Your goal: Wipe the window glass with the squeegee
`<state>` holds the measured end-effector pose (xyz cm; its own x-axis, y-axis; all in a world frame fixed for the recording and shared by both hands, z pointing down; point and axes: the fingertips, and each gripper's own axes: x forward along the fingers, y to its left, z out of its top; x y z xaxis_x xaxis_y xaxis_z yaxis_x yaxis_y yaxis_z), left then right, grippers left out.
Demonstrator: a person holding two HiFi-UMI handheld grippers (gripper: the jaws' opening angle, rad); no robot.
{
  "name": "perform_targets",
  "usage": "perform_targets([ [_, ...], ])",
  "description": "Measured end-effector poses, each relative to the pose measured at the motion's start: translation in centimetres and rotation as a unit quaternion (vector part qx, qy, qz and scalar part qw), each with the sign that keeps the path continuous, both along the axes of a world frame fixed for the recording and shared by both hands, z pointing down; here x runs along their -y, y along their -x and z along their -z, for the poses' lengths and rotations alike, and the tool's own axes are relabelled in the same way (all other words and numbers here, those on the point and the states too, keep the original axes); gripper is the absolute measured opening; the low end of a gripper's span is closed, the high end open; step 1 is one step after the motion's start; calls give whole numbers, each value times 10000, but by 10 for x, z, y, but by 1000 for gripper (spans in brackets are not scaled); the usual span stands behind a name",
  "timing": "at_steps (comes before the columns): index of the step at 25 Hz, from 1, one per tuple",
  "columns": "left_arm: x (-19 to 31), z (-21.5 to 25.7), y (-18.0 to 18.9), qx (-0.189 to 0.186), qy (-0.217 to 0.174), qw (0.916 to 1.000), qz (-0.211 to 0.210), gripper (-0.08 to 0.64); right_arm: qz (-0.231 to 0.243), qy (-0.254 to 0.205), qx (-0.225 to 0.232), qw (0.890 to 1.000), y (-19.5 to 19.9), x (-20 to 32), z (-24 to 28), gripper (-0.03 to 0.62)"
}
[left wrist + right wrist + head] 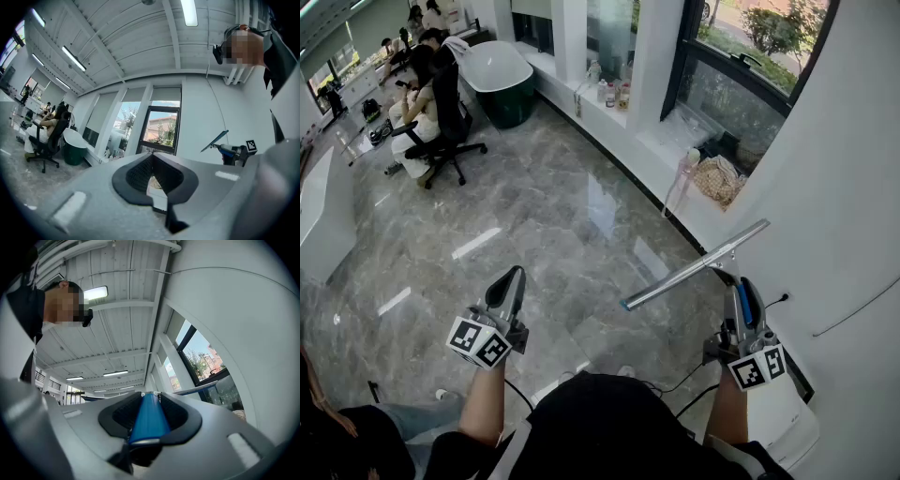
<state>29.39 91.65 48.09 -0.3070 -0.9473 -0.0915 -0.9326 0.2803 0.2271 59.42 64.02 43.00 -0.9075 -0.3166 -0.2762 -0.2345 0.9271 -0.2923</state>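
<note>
Grey marble floor [534, 216] is shining below a white sill [670, 141] running along the window [750, 47]; a person is sitting in an office chair [441, 131] far back. Right tool [742, 289] is clamping the blue handle of the squeegee [694, 265], its blade bar hanging in the air beside the white wall [844, 187], well short of the glass. Left tool [514, 275] is gripping nothing, jaws pressed together (only a sliver showing low down). Dark green bathtub [502, 75] is standing by the sill; bottles [609, 91] are sitting on the sill, contents unreadable.
</note>
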Motion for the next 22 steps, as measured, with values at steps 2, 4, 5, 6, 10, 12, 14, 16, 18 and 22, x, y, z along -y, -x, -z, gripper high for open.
perform_targets([
  [2, 4, -3, -1, 60, -39, 10000, -47, 2, 18, -15, -5, 10000, -1, 4, 0, 132],
  [4, 8, -2, -3, 65, 1, 10000, -70, 2, 30, -35, -2, 10000, -1, 6, 0, 132],
  [5, 9, -2, -4, 58, 33, 9999, -80, 2, 30, -45, -3, 10000, -1, 6, -1, 132],
  [6, 10, -3, -5, 53, 50, 9999, -98, 2, 29, -51, -11, 10000, -1, 5, -1, 132],
  [10, 16, -5, -12, 36, 120, 9998, -123, 2, 29, -42, -60, 10000, -7, 6, -3, 132],
  [12, 21, -5, -15, 44, 163, 9998, -110, 2, 20, -36, -58, 10000, -10, 9, -4, 132],
  [14, 27, -4, -17, 60, 174, 9998, -119, 2, 7, -20, -28, 10000, -14, 14, -5, 132],
  [16, 34, -4, -20, 75, 183, 9997, -138, 2, -3, 32, 36, 10000, -18, 22, -5, 132],
  [18, 42, -5, -24, 84, 201, 9997, -147, 2, -17, 67, 92, 9999, -24, 30, -6, 132],
  [22, 61, -8, -33, 83, 259, 9996, -125, 2, -32, -36, 31, 10000, -36, 48, -8, 132],
])
